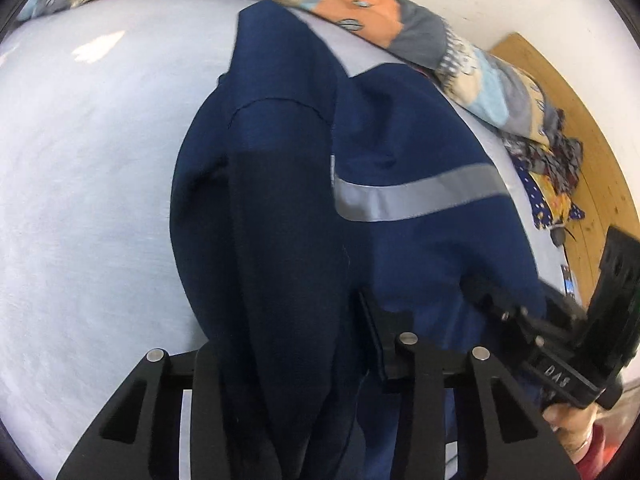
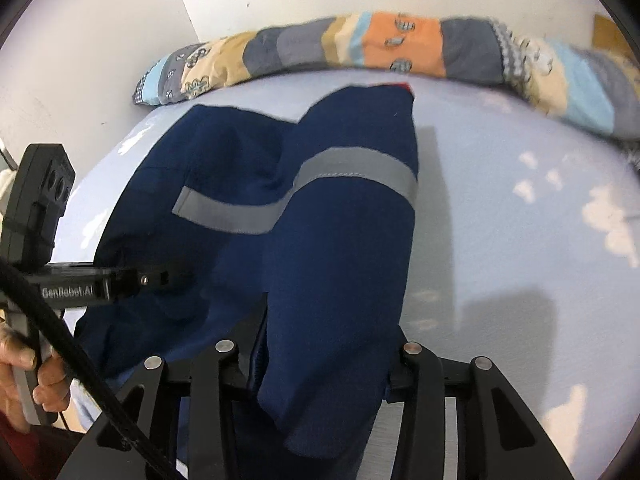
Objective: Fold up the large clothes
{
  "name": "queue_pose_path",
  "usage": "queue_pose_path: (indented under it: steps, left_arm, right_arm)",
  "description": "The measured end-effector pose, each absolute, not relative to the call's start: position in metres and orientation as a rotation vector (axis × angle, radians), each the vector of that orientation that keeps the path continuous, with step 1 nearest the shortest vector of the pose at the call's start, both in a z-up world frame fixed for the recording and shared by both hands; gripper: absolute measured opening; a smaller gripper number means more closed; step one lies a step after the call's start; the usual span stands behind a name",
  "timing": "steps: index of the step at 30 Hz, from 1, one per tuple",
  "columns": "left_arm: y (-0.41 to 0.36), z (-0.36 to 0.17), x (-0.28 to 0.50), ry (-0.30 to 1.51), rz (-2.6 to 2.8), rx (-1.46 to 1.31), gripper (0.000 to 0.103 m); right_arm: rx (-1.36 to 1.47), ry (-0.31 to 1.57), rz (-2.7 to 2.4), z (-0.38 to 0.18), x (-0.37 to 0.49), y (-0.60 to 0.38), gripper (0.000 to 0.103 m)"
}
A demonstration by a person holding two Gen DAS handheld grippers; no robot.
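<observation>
Fabric of the navy jacket (image 1: 400,128) looks soft, thick and limp, draping from each claw onto the bed (image 1: 80,200) ahead. Left claw (image 1: 298,360) and right claw (image 2: 316,364) both pinch bunched cloth; hems and seams near the grey stripe (image 2: 352,168) seem the surest holds.

1. Jacket (image 1: 420,128): matt navy woven cloth, with a smooth grey band (image 1: 416,194) that has a slight sheen.
2. Sheet (image 1: 88,184): pale, soft matt cloth.
3. Quilt (image 2: 404,46): printed patchwork cloth, matt.
4. Left gripper (image 1: 296,364): matt black plastic with shiny metal pins.
5. Board (image 1: 592,152): smooth, light wood.
</observation>
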State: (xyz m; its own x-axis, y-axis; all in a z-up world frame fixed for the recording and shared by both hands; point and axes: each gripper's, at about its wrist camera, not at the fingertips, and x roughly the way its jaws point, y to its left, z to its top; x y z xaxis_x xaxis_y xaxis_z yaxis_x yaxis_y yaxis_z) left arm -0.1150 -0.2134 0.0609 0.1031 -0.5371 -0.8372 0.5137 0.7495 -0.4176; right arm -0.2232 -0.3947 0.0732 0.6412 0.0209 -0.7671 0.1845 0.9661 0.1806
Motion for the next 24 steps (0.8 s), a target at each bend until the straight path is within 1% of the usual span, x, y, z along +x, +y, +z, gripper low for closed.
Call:
queue_pose_path:
  steps: [10, 13, 15, 16, 17, 18, 19, 20, 22, 24]
  left_arm:
    - [-0.258, 0.078, -0.17, 1.221, -0.922, 0.03, 0.038]
    - [-0.272, 0.066, -0.188, 1.228, -0.922, 0.061, 0.038]
    - [-0.279, 0.054, -0.201, 1.234, -0.892, 0.096, 0.038]
    - [-0.282, 0.048, -0.206, 1.217, -0.867, 0.121, 0.043]
    - [-0.285, 0.044, -0.207, 1.212, -0.858, 0.135, 0.047]
    - [-0.285, 0.039, -0.208, 1.218, -0.849, 0.14, 0.056]
    - [-0.282, 0.036, -0.206, 1.236, -0.831, 0.112, 0.062]
    - [-0.28, 0.034, -0.204, 1.25, -0.827, 0.089, 0.063]
    - [-0.268, 0.037, -0.199, 1.272, -0.81, 0.053, 0.064]
    - [-0.257, 0.05, -0.193, 1.24, -0.777, 0.051, 0.064]
  right_arm:
    - [0.2, 0.856, -0.147, 0.103, -0.299, -0.43, 0.044]
    - [0.205, 0.879, -0.172, 0.097, -0.319, -0.439, 0.044]
    - [0.224, 0.919, -0.186, 0.084, -0.323, -0.446, 0.044]
    - [0.237, 0.941, -0.191, 0.075, -0.323, -0.45, 0.045]
    - [0.267, 0.972, -0.201, 0.06, -0.323, -0.455, 0.05]
    - [0.293, 0.993, -0.21, 0.051, -0.324, -0.46, 0.054]
    - [0.341, 1.023, -0.215, 0.041, -0.322, -0.466, 0.065]
    - [0.391, 1.04, -0.214, 0.036, -0.321, -0.471, 0.069]
    - [0.484, 1.056, -0.216, 0.038, -0.323, -0.485, 0.071]
    - [0.48, 1.04, -0.254, 0.054, -0.327, -0.492, 0.072]
